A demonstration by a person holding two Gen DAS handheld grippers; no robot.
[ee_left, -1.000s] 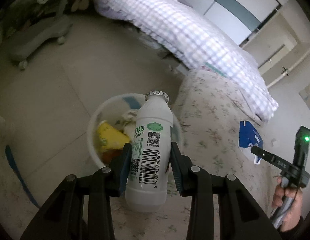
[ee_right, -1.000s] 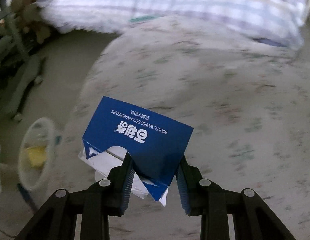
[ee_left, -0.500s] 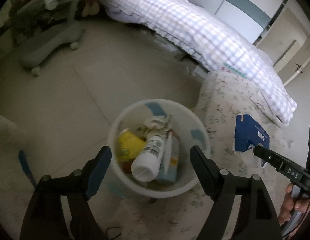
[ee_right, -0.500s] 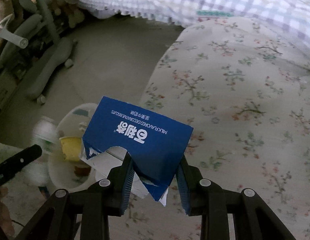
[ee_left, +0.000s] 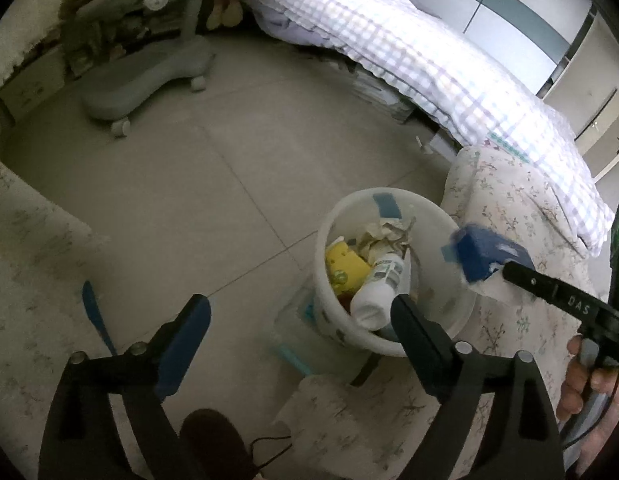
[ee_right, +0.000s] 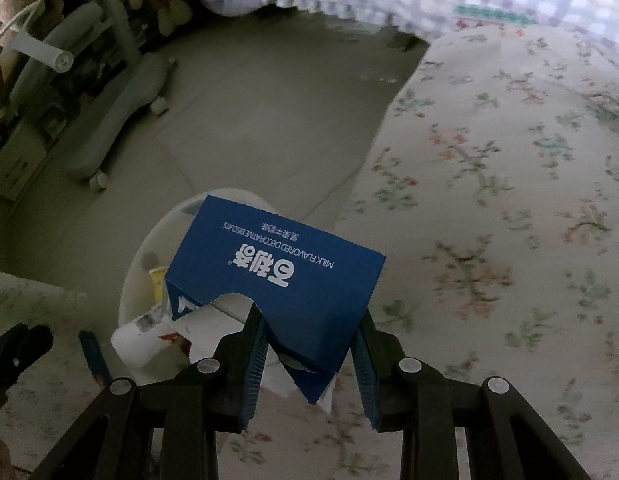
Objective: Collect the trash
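Note:
A white trash bin stands on the floor beside the floral bed; it shows in the right wrist view too. Inside lie a white bottle, a yellow packet and crumpled paper. My left gripper is open and empty, above the floor just left of the bin. My right gripper is shut on a torn blue biscuit box and holds it over the bin's right rim, as the left wrist view shows the box.
A floral bedspread fills the right side. A checked quilt lies beyond. A grey wheeled chair base stands at the far left. A blue strip lies on floral cloth at the left. A dark shoe is below.
My left gripper opened and let the white bottle drop into the bin, then drew back left. My right gripper carried the blue box from over the bed to over the bin.

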